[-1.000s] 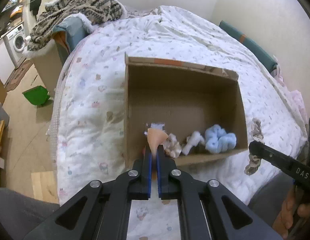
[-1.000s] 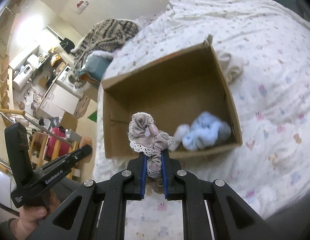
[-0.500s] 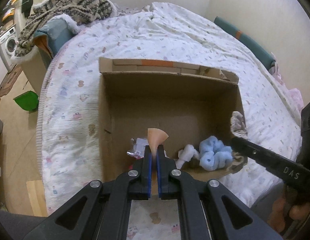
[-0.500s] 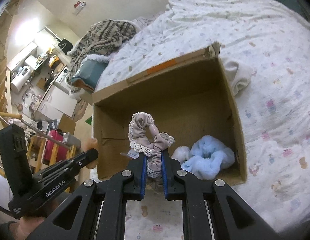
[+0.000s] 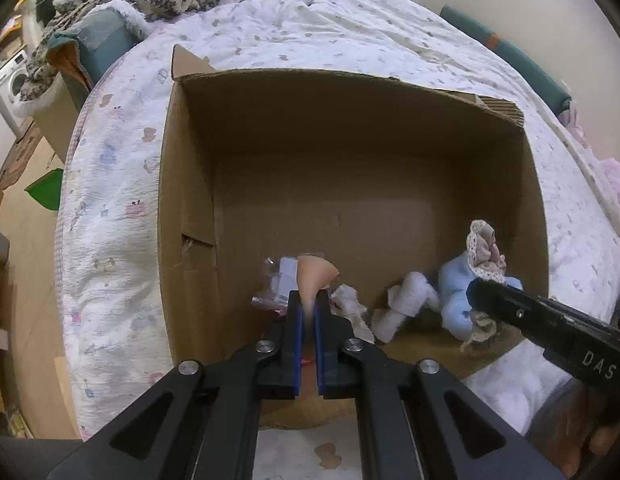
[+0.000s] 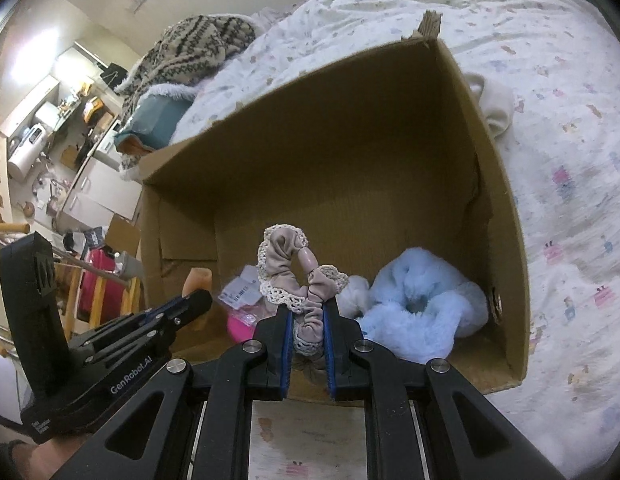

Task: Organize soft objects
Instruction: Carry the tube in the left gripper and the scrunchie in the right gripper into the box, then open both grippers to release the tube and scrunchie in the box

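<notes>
Right wrist view: the cardboard box (image 6: 350, 152) lies on the bed (image 6: 570, 128). Your right gripper (image 6: 306, 320) clamps the lace scrunchie (image 6: 298, 276) over the box's near edge; release beside the blue scrunchie (image 6: 422, 308). Left gripper (image 5: 308, 308) pinches the peach sponge (image 5: 314, 276) there; drop likewise.

Two fisheye wrist cameras look down from close above into one cardboard box (image 5: 182, 184) on a bed (image 5: 350, 32); the left view faces it squarely, the right angles leftward.
</notes>
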A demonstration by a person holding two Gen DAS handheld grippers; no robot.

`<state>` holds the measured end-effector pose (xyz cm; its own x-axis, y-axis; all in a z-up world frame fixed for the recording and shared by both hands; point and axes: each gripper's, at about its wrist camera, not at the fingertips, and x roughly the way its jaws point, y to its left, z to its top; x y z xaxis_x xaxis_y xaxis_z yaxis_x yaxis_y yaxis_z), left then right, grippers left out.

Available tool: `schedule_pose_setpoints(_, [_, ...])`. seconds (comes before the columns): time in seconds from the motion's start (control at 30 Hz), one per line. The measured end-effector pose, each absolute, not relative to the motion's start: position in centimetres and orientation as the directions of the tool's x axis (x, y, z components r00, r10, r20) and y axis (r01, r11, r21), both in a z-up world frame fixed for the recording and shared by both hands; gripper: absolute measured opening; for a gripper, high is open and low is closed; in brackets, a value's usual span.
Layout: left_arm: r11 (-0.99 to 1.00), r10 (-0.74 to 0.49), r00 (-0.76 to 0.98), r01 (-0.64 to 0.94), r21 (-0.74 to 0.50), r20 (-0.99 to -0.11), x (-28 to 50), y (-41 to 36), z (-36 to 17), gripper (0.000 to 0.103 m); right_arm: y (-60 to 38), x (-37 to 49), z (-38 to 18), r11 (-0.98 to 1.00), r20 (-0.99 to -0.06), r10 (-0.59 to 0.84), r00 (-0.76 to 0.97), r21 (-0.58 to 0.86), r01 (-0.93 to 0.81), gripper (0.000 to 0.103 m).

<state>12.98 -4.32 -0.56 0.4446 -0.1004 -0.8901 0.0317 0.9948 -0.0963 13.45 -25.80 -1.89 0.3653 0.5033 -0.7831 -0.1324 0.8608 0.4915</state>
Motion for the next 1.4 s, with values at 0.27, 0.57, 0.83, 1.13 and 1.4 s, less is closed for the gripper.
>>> schedule_pose_setpoints(0.27, [0.996,-0.084,0.458,0.040,-0.074,-0.885,12.8,-4.7,-0.6,0.006,-24.8,14.1,-2.6,0.867,-0.796,0.495,0.349,0.482,-0.129,0.015])
schedule_pose_setpoints(0.57, [0.995,-0.096,0.481,0.054,-0.080,-0.871,12.4,-4.9,-0.1,0.006,-25.4,14.1,-2.9,0.861,-0.794,0.502,0.344,0.494,-0.116,0.015])
schedule_pose_setpoints(0.83, [0.997,-0.080,0.491,0.049,-0.064,-0.867,11.8,-4.7,0.3,0.020,-25.5,14.0,-2.6,0.852,-0.782,0.517,0.347,0.509,-0.122,0.020])
schedule_pose_setpoints(1.13, [0.998,-0.055,0.544,0.036,-0.042,-0.837,10.6,-4.4,1.8,0.063,-26.3,13.4,-1.9,0.831,-0.751,0.542,0.377,0.546,-0.106,0.072])
schedule_pose_setpoints(1.4, [1.000,0.014,0.597,-0.009,0.011,-0.802,9.0,-3.7,3.7,0.063,-27.4,12.0,0.2,0.859,-0.745,0.491,0.451,0.500,-0.109,0.072])
